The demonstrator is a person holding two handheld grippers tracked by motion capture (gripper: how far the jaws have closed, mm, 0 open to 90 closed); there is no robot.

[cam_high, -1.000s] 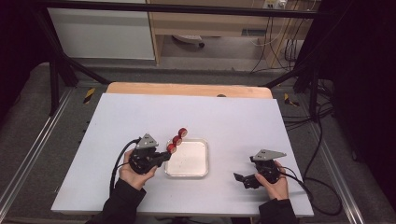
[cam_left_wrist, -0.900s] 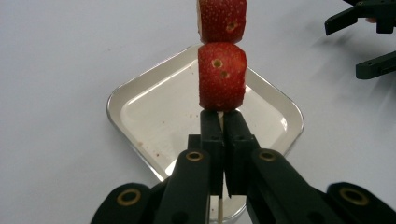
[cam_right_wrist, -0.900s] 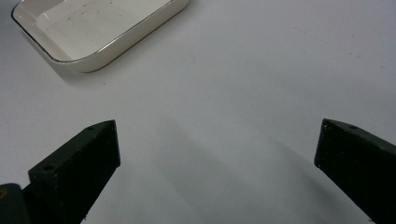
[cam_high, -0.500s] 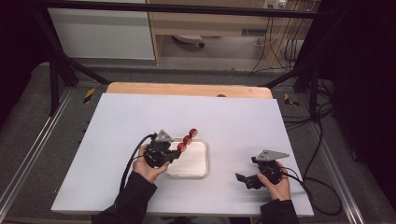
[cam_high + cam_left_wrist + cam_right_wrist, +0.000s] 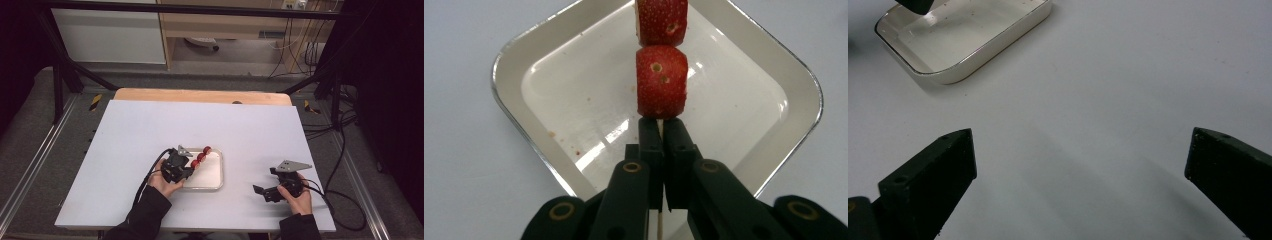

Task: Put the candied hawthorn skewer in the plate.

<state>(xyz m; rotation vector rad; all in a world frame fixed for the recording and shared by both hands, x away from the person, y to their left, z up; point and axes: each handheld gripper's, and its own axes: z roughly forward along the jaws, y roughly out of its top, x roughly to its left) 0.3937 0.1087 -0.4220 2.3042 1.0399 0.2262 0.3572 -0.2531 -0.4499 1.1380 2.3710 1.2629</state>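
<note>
One skewer [image 5: 659, 131] bearing three strawberries [image 5: 201, 156] hangs over one white dish [image 5: 212, 177], pinched by the left gripper [image 5: 659, 127]; beside the dish, the right gripper [image 5: 264, 191] gapes empty.

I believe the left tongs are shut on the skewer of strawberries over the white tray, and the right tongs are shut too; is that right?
Not quite. The right tongs are open, their jaws standing wide apart over the bare table, as the right gripper view shows. The rest holds: the left tongs are shut on the skewer of strawberries over the white tray.
</note>
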